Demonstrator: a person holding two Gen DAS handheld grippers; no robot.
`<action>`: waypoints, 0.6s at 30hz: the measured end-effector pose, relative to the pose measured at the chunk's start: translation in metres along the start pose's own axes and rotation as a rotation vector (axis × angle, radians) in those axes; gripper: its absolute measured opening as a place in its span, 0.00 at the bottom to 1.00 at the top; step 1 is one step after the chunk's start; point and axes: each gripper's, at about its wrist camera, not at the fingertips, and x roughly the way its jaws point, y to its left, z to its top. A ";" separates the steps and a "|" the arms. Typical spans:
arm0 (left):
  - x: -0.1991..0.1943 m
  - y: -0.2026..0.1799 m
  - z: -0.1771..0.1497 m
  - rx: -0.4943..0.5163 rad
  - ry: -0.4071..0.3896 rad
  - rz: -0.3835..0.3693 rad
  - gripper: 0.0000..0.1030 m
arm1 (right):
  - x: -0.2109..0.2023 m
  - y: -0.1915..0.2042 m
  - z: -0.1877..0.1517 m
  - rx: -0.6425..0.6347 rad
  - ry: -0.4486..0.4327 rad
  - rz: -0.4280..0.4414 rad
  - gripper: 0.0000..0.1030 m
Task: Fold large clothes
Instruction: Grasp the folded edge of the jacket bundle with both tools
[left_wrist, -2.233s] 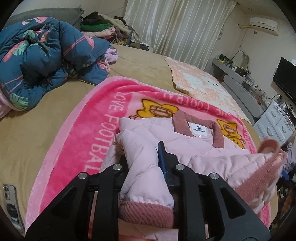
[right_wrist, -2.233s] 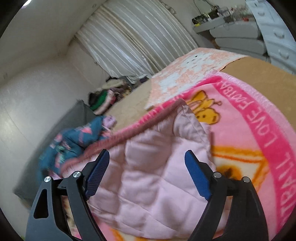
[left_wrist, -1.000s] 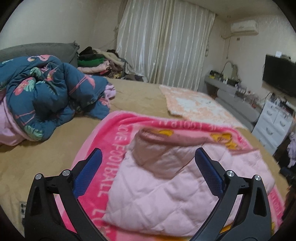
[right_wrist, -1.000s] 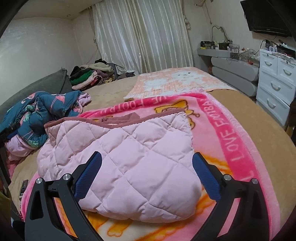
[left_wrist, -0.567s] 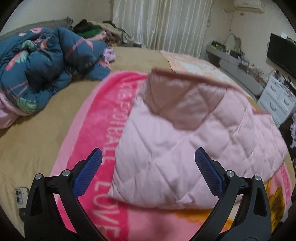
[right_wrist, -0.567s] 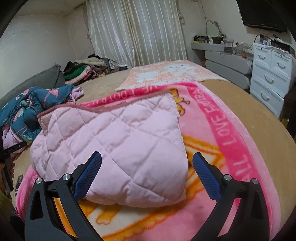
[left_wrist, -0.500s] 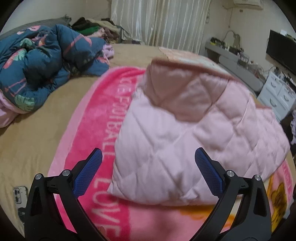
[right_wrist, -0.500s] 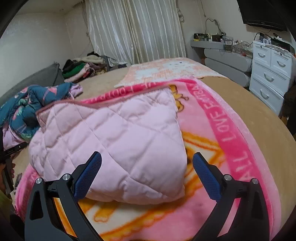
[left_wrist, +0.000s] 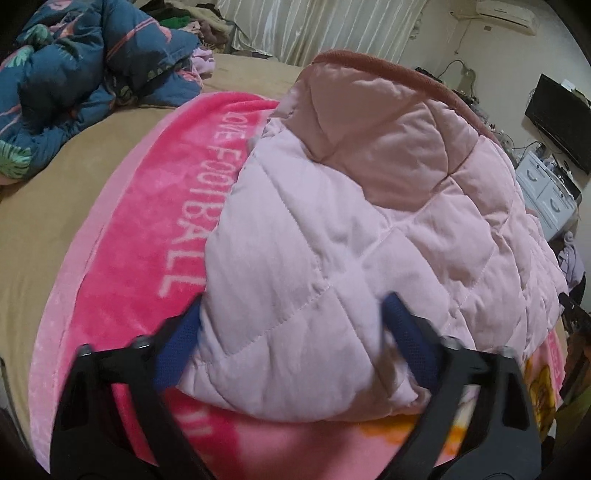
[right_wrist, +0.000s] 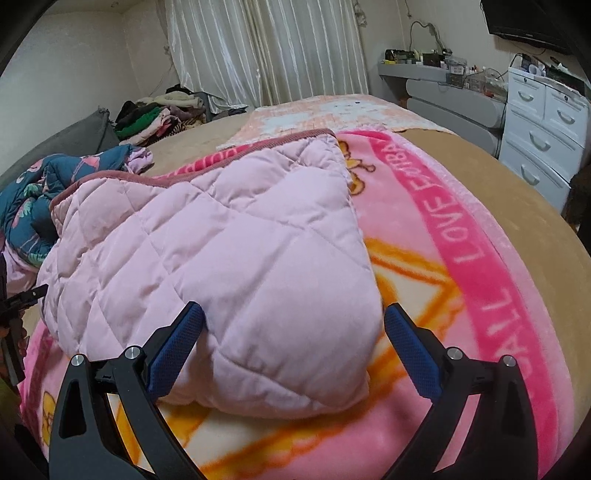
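A light pink quilted jacket with a darker pink ribbed hem lies folded in a thick bundle on a bright pink blanket. My left gripper is open, with its blue pads on either side of the bundle's near left corner. In the right wrist view the jacket fills the middle. My right gripper is open, and the bundle's near right corner sits between its pads.
The pink blanket lies on a tan bed. A dark blue flowered duvet is heaped at the far left. A pile of clothes sits by the curtains. White drawers stand to the right.
The left gripper let go of the jacket sleeve and opened. Both grippers have moved in low against the folded bundle, so its near corners now sit between the pads.
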 end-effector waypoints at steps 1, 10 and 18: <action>0.000 -0.003 0.001 0.011 -0.007 0.010 0.60 | 0.002 0.000 0.001 -0.005 0.000 -0.003 0.95; -0.024 -0.041 0.009 0.177 -0.111 0.111 0.14 | -0.001 0.021 0.019 -0.081 -0.034 -0.015 0.26; -0.030 -0.036 0.061 0.085 -0.179 0.120 0.12 | -0.006 0.034 0.087 -0.113 -0.164 -0.007 0.22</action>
